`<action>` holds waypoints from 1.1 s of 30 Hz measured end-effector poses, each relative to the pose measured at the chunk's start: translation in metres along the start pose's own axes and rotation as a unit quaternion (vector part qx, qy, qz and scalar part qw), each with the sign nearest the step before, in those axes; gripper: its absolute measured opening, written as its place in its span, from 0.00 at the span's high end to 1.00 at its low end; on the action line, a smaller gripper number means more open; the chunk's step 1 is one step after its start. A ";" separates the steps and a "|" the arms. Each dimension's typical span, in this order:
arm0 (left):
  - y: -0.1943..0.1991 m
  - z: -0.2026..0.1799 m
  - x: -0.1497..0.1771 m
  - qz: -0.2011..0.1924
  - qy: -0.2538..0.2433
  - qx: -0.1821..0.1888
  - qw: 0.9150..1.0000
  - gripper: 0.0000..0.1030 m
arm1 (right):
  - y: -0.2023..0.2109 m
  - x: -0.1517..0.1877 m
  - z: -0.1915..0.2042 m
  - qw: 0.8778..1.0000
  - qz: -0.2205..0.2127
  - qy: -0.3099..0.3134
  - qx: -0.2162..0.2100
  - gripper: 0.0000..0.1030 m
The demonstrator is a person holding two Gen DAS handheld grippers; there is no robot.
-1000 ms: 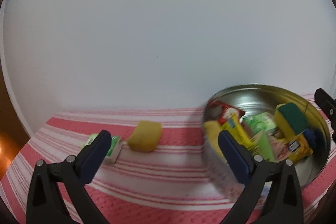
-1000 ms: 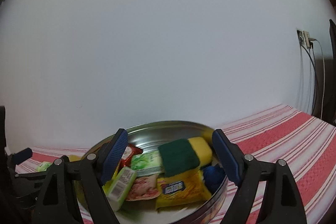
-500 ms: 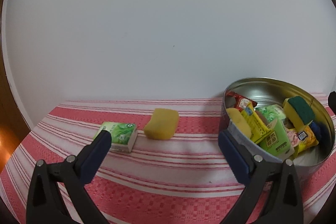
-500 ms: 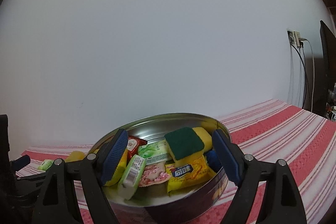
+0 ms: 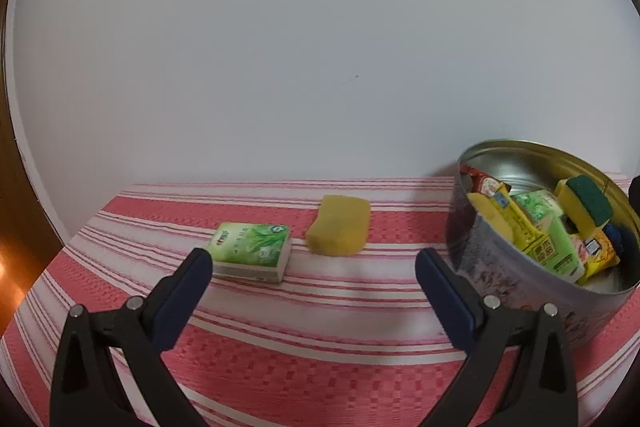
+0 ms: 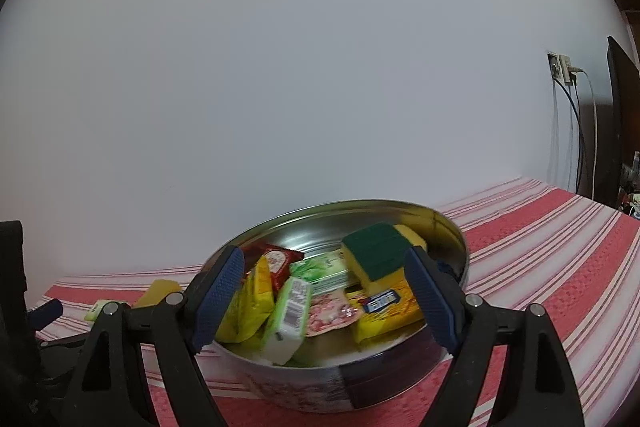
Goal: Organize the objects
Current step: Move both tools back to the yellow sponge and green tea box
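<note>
On the bench (image 5: 320, 327) before my left gripper (image 5: 312, 279), 2 things lie side by side: a tissue pack (image 5: 252, 247) on the left, a sponge (image 5: 340, 231) just right of it. Further right stands the tin (image 5: 500, 279), holding packets and a scrub sponge (image 5: 584, 207) near its far side. My right gripper (image 6: 324, 295) hangs over the tin's near rim. A wall (image 5: 320, 47) rises behind everything.

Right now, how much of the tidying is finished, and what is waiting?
Mostly done: the round metal tin already holds a green-topped yellow sponge and several snack packets. Nothing is in hand; the left gripper and right gripper both have their fingers spread and hold nothing. Left on the red striped cloth: the green tissue packet and plain yellow sponge.
</note>
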State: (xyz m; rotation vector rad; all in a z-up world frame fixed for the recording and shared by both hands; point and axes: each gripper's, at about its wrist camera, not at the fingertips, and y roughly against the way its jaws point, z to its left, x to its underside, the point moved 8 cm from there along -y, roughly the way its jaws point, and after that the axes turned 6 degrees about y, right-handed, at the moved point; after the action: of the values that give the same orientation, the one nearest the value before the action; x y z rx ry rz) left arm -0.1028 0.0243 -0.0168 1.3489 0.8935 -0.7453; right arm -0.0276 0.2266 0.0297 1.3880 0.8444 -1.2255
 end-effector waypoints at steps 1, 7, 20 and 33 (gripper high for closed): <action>-0.001 0.003 0.000 0.001 0.001 0.000 1.000 0.00 | -0.001 0.001 0.004 1.000 0.002 0.001 -0.001 0.18; -0.009 0.021 -0.001 0.008 0.009 -0.005 1.000 0.00 | -0.007 0.004 0.019 1.000 0.009 0.003 -0.016 0.18; -0.034 0.081 -0.004 0.033 0.035 -0.046 0.998 0.00 | -0.026 0.012 0.070 0.998 0.036 0.029 -0.048 0.18; -0.060 0.138 -0.005 0.061 0.067 -0.094 0.991 0.00 | -0.064 0.025 0.144 0.989 0.085 0.069 -0.102 0.18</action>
State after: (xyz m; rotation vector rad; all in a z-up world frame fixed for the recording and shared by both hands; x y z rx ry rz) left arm -0.1427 -0.1185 -0.0418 1.2840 0.9523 -0.4683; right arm -0.1144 0.0966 0.0008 1.3581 0.9010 -0.8961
